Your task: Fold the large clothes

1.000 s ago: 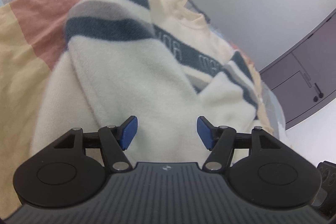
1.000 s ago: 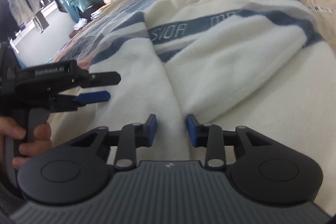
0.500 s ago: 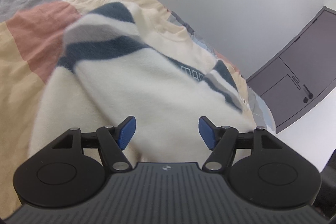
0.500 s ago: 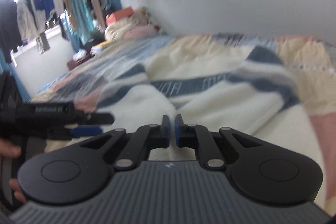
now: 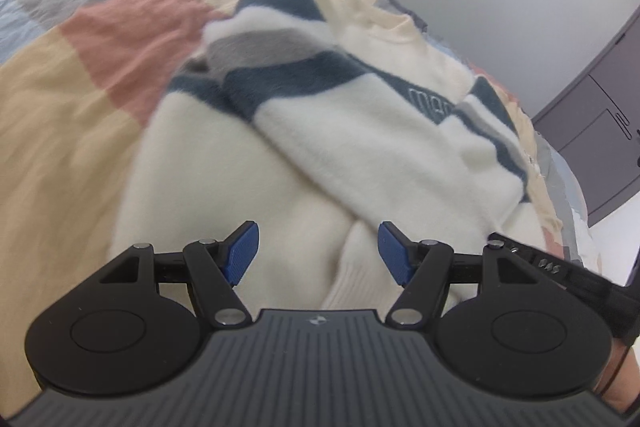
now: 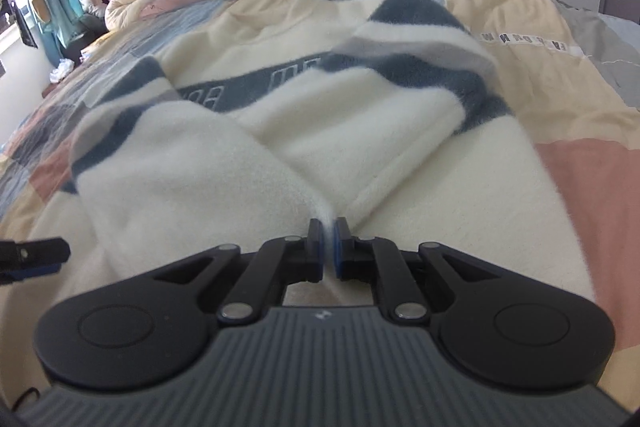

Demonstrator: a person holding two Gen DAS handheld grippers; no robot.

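While its two blue pads are pressing together on a pinch of white fleece, the right tool (image 6: 328, 241) is gripping one sweater (image 6: 280, 131) at its near edge; a second ago those pads were standing apart over the cloth, and they have just been closing onto it. One left tool (image 5: 318, 253) is hovering with its two blue pads well apart, nothing between them, above the same sweater (image 5: 360, 131), much as it was a second ago. Seen from the right wrist, the tip of the left tool (image 6: 34, 257) is showing at the left edge.

Lying spread on one bed, on a patchwork quilt (image 6: 580, 167) of peach, pink, grey and blue squares, the cream sweater is carrying dark blue and grey stripes, with two sleeves folded across its chest. Pale letters are running along its blue chest band (image 6: 256, 85); only fragments such as "m" and "OI" are readable. A strip of printed letters (image 6: 524, 41) is sitting on the quilt, too small to read surely.

Compared with a second ago, the sleeves are covering more of the chest band's lettering.
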